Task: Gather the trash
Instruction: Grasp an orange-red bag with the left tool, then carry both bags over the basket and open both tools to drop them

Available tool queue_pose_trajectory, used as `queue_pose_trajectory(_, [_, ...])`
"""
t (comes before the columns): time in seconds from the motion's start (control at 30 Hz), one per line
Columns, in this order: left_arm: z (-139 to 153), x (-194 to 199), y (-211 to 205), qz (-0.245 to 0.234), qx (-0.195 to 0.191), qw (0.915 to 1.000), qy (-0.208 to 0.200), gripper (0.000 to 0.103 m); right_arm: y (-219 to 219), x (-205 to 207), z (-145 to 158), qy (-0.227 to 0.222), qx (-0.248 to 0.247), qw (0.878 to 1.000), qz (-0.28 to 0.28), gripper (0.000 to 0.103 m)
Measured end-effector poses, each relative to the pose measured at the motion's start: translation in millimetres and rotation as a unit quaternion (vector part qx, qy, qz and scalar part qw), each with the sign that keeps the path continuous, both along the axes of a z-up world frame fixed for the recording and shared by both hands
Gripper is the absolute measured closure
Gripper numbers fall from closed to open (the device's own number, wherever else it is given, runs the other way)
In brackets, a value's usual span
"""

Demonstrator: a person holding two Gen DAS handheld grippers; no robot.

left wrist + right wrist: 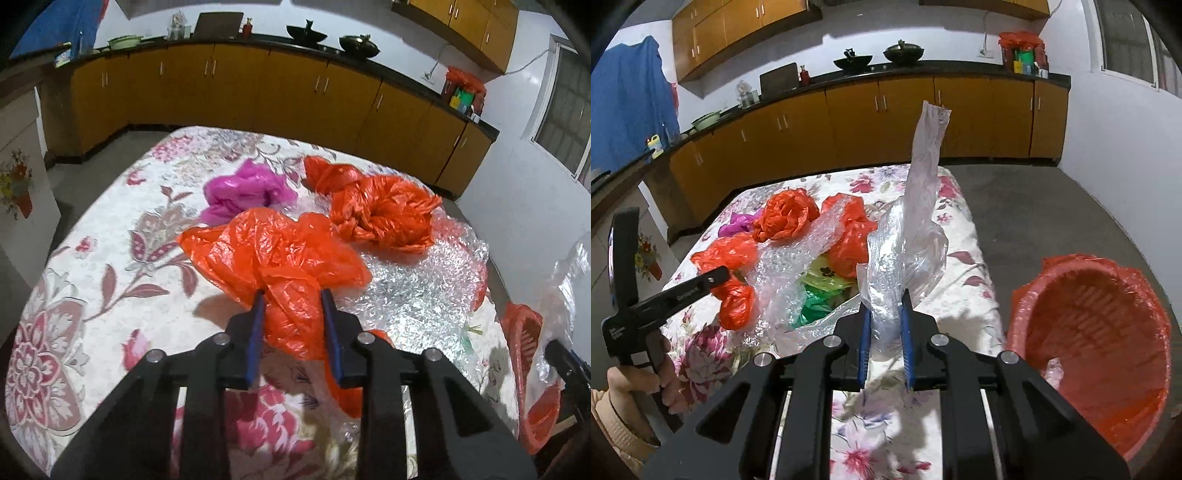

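My left gripper [291, 295] is shut on a crumpled orange plastic bag [273, 251] and holds it just above the floral tablecloth [110, 280]. My right gripper [886, 301] is shut on a clear plastic bag [916, 229] that stands up from its fingers above the table's right side. An orange basket lined with an orange bag [1097, 332] stands to the right of the table; it also shows in the left wrist view [532, 354]. On the table lie another orange bag [384, 210], a magenta bag [243, 192] and bubble wrap [413, 288].
Yellow and green bags [820, 288] lie under the bubble wrap [798, 269]. Wooden cabinets [229, 92] with a dark counter holding pans run behind the table. Grey floor [1052, 206] lies to the right.
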State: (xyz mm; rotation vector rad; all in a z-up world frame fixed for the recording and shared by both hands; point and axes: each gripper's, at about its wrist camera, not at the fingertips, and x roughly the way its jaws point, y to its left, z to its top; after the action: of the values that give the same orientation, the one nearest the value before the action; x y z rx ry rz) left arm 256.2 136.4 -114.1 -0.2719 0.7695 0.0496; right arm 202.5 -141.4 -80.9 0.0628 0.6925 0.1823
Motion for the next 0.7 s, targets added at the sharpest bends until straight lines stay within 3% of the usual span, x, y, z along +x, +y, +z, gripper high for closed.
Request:
queue_pose_trajectory(0.33, [35.0, -31.8, -6.0, -0.008, 0.002, 0.9993, -0.036, 0.074, -23.7, -24.2, 15.3, -0.023, -0.012, 0.999, -0.022, 0.088])
queue_pose_trajectory(0.7, [74.0, -56.4, -69.3, -0.09, 0.0, 0.9933, -0.073, 0.074, -66.1, -53.1, 29.2, -0.039, -0.011, 0.997, -0.069, 0.088])
